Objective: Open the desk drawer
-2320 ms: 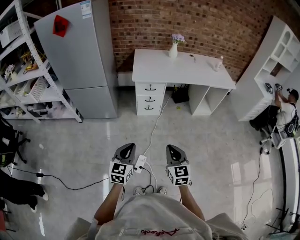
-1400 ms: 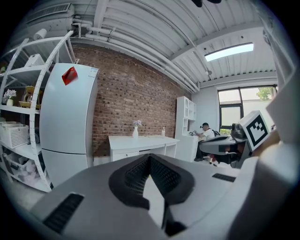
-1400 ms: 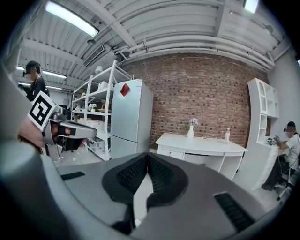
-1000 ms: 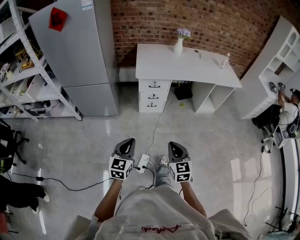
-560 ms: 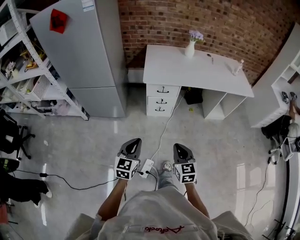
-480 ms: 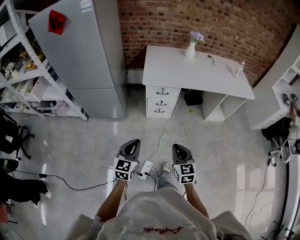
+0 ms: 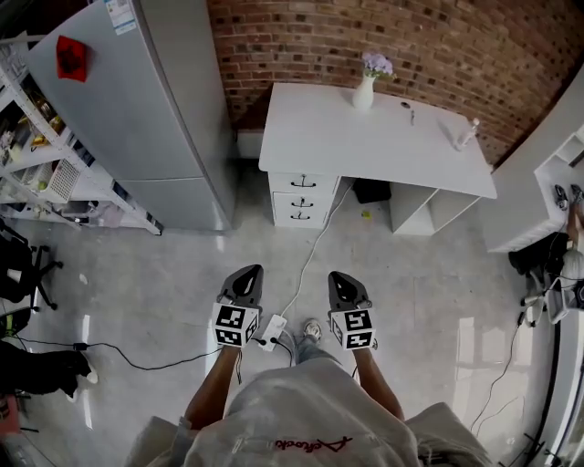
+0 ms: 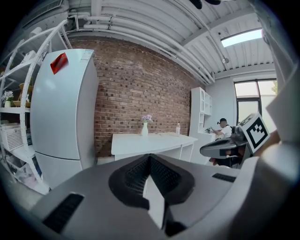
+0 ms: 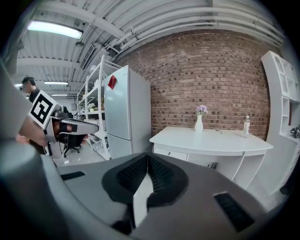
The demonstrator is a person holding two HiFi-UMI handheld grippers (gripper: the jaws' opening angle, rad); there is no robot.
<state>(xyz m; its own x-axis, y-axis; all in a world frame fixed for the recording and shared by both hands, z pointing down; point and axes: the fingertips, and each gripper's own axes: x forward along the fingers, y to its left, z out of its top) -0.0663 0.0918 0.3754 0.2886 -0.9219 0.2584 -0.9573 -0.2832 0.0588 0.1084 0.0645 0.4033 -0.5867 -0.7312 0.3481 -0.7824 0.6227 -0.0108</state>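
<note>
You stand on a pale, glossy floor (image 7: 155,274) in a workshop-like room. A red brick wall (image 7: 438,41) runs across the top of the head view. A tall grey refrigerator (image 7: 137,109) fills the upper left, with white metal shelving (image 7: 32,164) full of small items at the left edge. A white desk (image 7: 374,137) stands against the bricks at upper centre. On it are a white vase of purple flowers (image 7: 365,89) and, toward its right end, a small bottle (image 7: 466,133). A tall white shelf unit (image 7: 538,173) occupies the upper right. A white cable (image 7: 315,246) runs down the floor from the desk to a power strip (image 7: 270,330) by your feet.

A red tag (image 7: 71,57) and a small white label (image 7: 119,15) sit on the refrigerator; their print is too small to read. Red script on your shirt (image 7: 306,447) is also illegible. Each gripper carries a cube with black-and-white square markers.

The stack of three drawers (image 7: 299,199), each with a dark handle, sits under the desk's left end. All three are closed. The left gripper (image 7: 250,272) and right gripper (image 7: 336,276) sit at lower centre, well apart from the drawers, which lie up the frame between them. Both pairs of jaws are clenched together, grasping nothing.
</note>
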